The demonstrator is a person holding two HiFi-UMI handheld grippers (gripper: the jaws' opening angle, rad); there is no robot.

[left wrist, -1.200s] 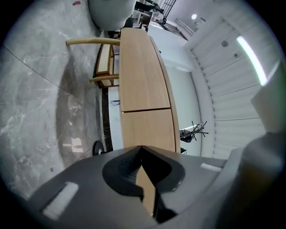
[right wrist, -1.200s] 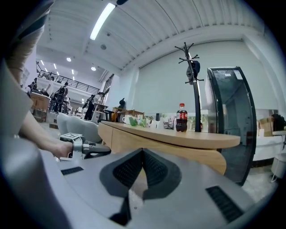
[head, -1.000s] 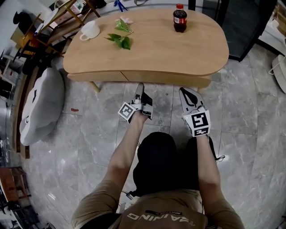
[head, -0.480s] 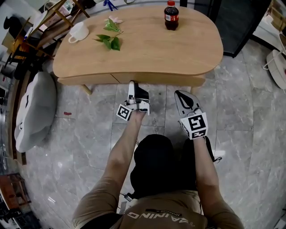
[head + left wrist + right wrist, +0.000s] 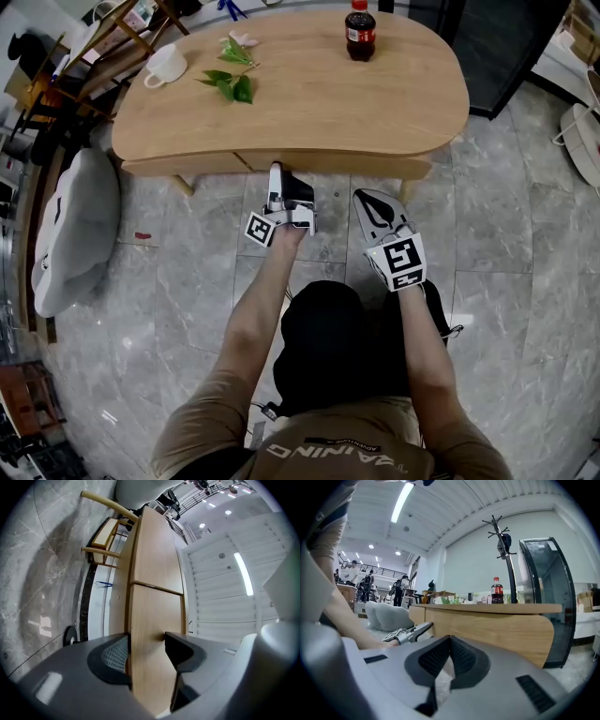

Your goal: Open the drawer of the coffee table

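The light wooden coffee table (image 5: 309, 89) stands ahead, its drawer front (image 5: 319, 161) running along the near edge. My left gripper (image 5: 276, 172) is tipped up at that edge. In the left gripper view the drawer front (image 5: 154, 616) fills the gap between the jaws of the left gripper (image 5: 146, 641), which have just been opening. One jaw sits under its lower edge and the other in front of its face, with no firm pinch visible. My right gripper (image 5: 362, 197) hangs shut and empty short of the table, and the right gripper (image 5: 450, 641) shows its pads together.
On the tabletop stand a cola bottle (image 5: 360, 31), a white cup (image 5: 166, 66) and green leaves (image 5: 228, 82). A grey cushion (image 5: 75, 230) lies on the marble floor at the left. A dark glass cabinet (image 5: 511, 47) stands at the back right. The person's knees are below the grippers.
The left gripper has closed in on the table's front edge, tipped upward, and its jaws stand wider. The right gripper has shifted slightly left and stays shut.
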